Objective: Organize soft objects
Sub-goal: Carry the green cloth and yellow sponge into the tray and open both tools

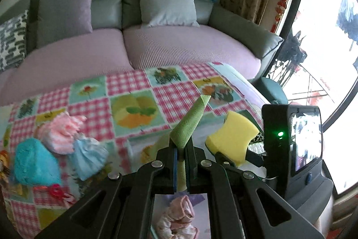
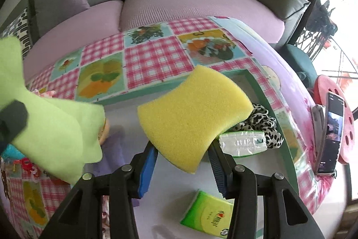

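Now you are mid-carry, your left gripper [image 1: 182, 155] pinching the green sponge cloth [image 1: 190, 122] that sticks out past its fingertips and your right gripper [image 2: 182, 155] clamping the yellow sponge [image 2: 194, 118] between its pads, so next, I judge, lower each into the tray [image 2: 257, 91] beneath.

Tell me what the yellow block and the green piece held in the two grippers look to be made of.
Yellow waisted block, in the right gripper: open-cell foam sponge, matte, with visible pores. Green flat piece, in the left gripper: probably sponge cloth or thin foam, matte with a fine grain and a cut wavy edge; uncertain.
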